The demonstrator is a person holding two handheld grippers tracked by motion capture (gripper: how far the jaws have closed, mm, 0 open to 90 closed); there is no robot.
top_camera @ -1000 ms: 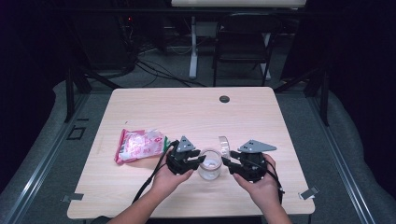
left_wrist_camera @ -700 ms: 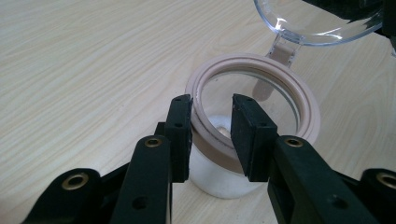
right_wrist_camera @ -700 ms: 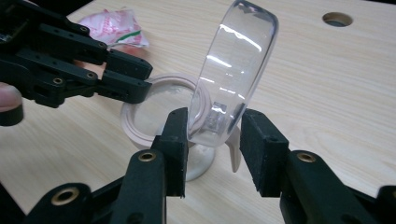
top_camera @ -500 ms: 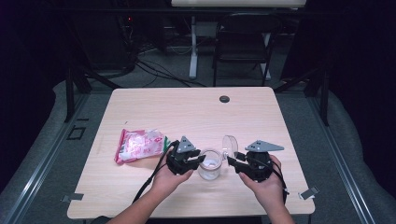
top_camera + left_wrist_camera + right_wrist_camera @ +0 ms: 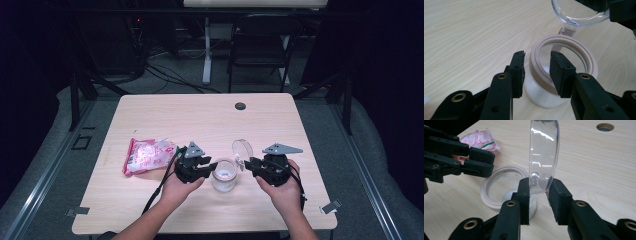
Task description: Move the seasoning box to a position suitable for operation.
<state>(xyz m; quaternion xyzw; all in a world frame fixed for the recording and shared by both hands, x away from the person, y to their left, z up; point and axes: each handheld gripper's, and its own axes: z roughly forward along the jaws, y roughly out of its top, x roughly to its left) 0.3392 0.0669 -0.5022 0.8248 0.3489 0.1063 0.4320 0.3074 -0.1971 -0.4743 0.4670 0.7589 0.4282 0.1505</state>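
Change: the right hand-held gripper has just been closing its jaws, the clear hinged lid between them; the pads now sit on the lid's lower edge, which stands upright.
Meaning: the lid looks secured, ready to swing shut.
Left hand-held gripper: jaws narrow, straddling the jar rim, one pad inside and one outside.
Jar: glass, round, tan rubbery seal ring, at the table front centre.
Packet: crinkled pink-and-white plastic, left of the jar.

Bright table, dark surroundings, soft focus
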